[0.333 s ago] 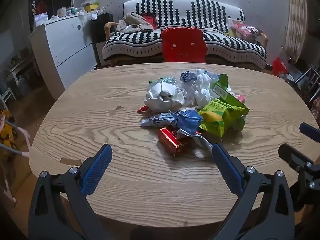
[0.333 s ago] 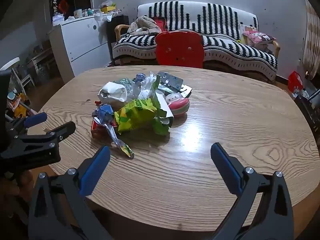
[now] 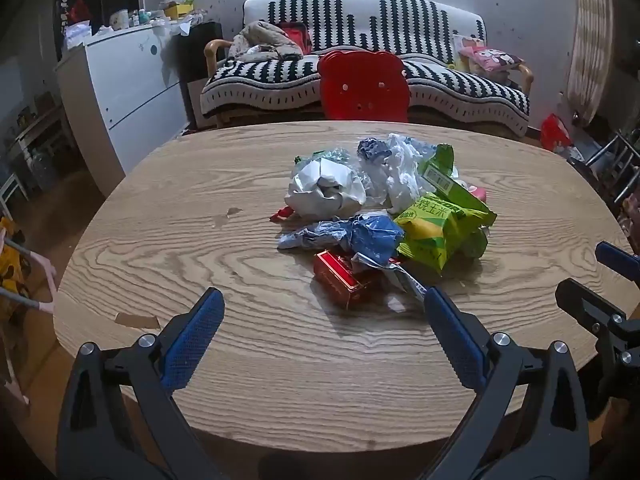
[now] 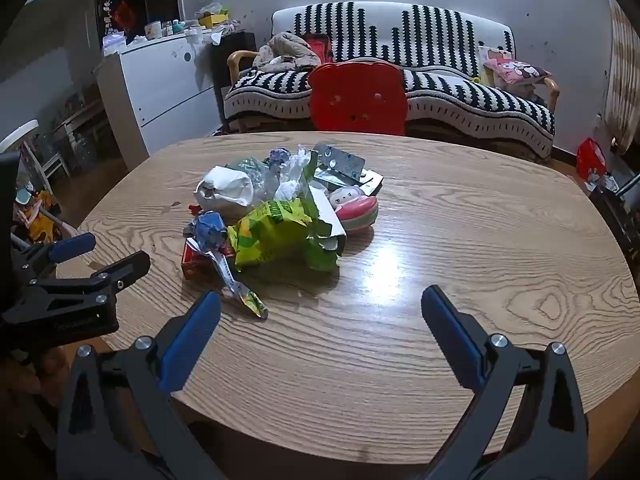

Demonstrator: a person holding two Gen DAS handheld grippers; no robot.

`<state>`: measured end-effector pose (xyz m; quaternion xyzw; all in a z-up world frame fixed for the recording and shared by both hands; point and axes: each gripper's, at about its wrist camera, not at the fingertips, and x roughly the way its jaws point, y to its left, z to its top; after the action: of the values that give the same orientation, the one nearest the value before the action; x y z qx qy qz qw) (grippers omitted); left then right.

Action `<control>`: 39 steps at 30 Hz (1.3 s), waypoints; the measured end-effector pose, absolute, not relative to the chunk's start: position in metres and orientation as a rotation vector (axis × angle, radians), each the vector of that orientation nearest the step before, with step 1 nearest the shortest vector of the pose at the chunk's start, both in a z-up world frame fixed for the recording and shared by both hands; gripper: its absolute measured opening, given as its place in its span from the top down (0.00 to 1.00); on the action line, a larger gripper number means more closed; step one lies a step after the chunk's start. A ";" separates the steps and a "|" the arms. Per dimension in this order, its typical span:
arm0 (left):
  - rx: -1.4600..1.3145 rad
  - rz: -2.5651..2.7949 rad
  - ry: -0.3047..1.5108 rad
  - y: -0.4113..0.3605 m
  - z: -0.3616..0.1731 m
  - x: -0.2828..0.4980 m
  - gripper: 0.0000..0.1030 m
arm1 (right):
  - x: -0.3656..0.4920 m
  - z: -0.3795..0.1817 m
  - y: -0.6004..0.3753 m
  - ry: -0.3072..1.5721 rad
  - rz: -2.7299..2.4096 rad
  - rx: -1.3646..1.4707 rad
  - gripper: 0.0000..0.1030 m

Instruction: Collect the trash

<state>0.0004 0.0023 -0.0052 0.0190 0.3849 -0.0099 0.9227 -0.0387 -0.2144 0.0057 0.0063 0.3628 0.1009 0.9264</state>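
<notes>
A heap of trash lies mid-table: a green and yellow snack bag (image 3: 438, 228) (image 4: 276, 228), a crumpled white paper (image 3: 326, 190) (image 4: 226, 192), a blue wrapper (image 3: 374, 234) (image 4: 210, 230), a red box (image 3: 340, 280) (image 4: 192, 262), clear plastic (image 3: 400, 168) and a pink round case (image 4: 358, 210). My left gripper (image 3: 320, 310) stands open over the near table edge, short of the red box, nothing between its fingers. My right gripper (image 4: 320, 308) is open too, to the right of the heap and empty. Each gripper shows at the side of the other's view.
The oval wooden table (image 3: 200, 200) has a red chair (image 3: 364, 86) at its far side. Behind that stands a black-and-white striped sofa (image 3: 400, 60), with a white cabinet (image 3: 128, 88) at the left. A torn paper scrap (image 3: 136, 320) lies near the table's left front edge.
</notes>
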 end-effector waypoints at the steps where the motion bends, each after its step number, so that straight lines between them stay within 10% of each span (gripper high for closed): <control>1: 0.039 -0.018 0.789 0.003 -0.006 0.000 0.05 | -0.039 0.006 -0.214 0.743 0.208 0.011 0.05; 39: 0.030 -0.015 0.796 0.009 -0.006 0.001 0.05 | -0.041 0.013 -0.217 0.733 0.227 0.029 0.05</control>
<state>0.0010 0.0095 -0.0059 0.0146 0.3877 -0.0075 0.9217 -0.0410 -0.2172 0.0126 0.0140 0.3575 0.1110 0.9272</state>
